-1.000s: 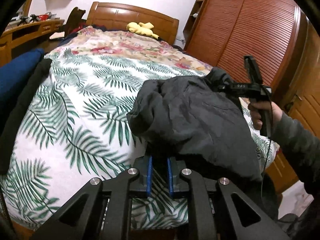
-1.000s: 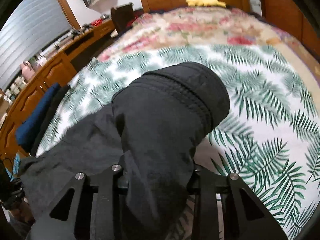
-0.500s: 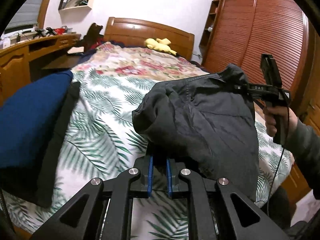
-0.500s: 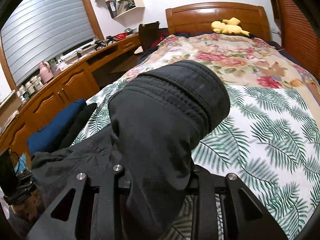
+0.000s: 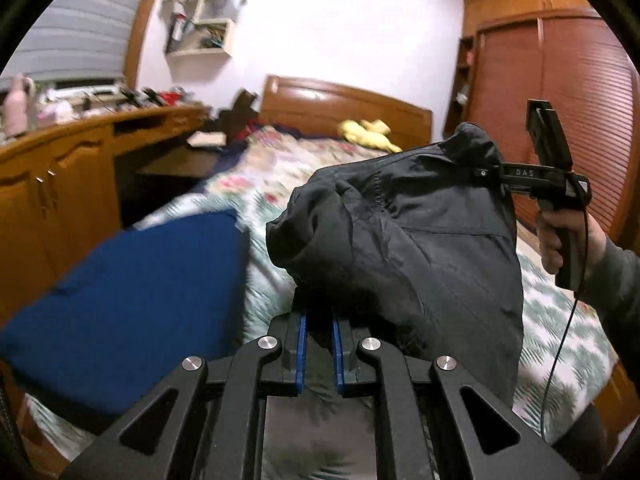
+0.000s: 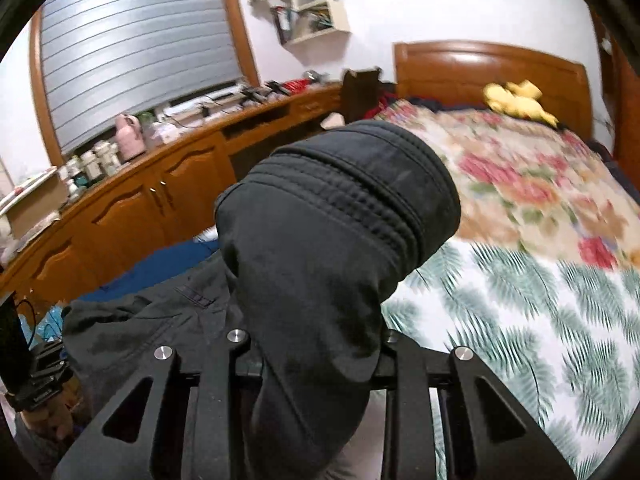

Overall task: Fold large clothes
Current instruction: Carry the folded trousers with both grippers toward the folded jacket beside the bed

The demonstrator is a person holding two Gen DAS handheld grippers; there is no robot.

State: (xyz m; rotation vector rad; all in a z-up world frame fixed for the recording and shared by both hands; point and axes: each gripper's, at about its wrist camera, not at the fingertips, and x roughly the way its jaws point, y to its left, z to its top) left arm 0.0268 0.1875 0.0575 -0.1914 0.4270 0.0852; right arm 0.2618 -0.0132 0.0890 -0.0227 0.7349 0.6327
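Jacket (image 5: 420,240) between both tongs, aloft

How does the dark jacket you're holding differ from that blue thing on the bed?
The dark jacket hangs in the air, bunched and creased, pinched by the left tool and the right tool. The blue item lies flat on the bed, smooth and held by neither tool. The jacket is near black, the other deep blue. Both look like fabric.
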